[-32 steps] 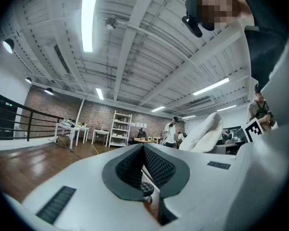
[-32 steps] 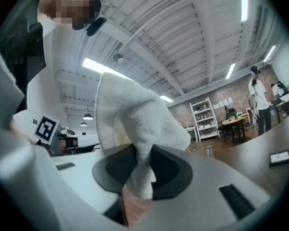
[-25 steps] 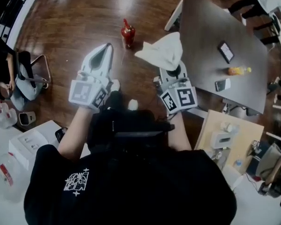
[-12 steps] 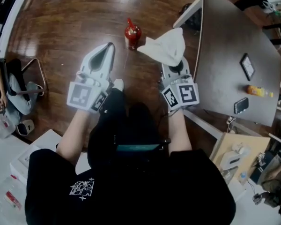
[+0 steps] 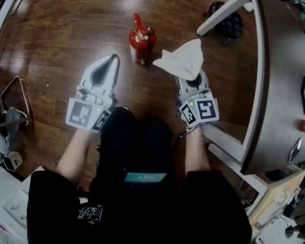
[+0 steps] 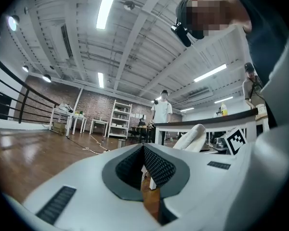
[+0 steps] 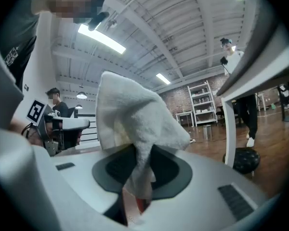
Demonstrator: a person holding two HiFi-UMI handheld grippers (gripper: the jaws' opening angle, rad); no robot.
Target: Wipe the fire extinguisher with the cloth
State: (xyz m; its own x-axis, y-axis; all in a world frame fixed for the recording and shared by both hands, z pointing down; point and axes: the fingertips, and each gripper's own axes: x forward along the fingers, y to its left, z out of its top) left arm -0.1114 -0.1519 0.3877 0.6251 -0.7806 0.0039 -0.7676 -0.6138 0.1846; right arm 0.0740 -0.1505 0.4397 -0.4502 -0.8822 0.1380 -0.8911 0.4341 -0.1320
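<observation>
A red fire extinguisher (image 5: pixel 141 38) stands upright on the wooden floor, ahead of both grippers and apart from them. My right gripper (image 5: pixel 190 76) is shut on a white cloth (image 5: pixel 184 60), which bunches up above the jaws just right of the extinguisher. In the right gripper view the cloth (image 7: pixel 135 124) fills the middle and hides the extinguisher. My left gripper (image 5: pixel 110 61) is shut with nothing in it, a short way left of and nearer than the extinguisher. The left gripper view shows its jaws closed and, beyond them, the cloth (image 6: pixel 192 136).
A dark table (image 5: pixel 282 85) with white legs (image 5: pixel 226 8) runs along the right, close to my right gripper. A black bag (image 5: pixel 229 23) lies under it. A chair frame (image 5: pixel 14 98) stands at the left. The person's legs are below the grippers.
The view has moved toward the extinguisher, which now looks larger and closer to both grippers. The table has come up close on the right. The cloth stays held.
</observation>
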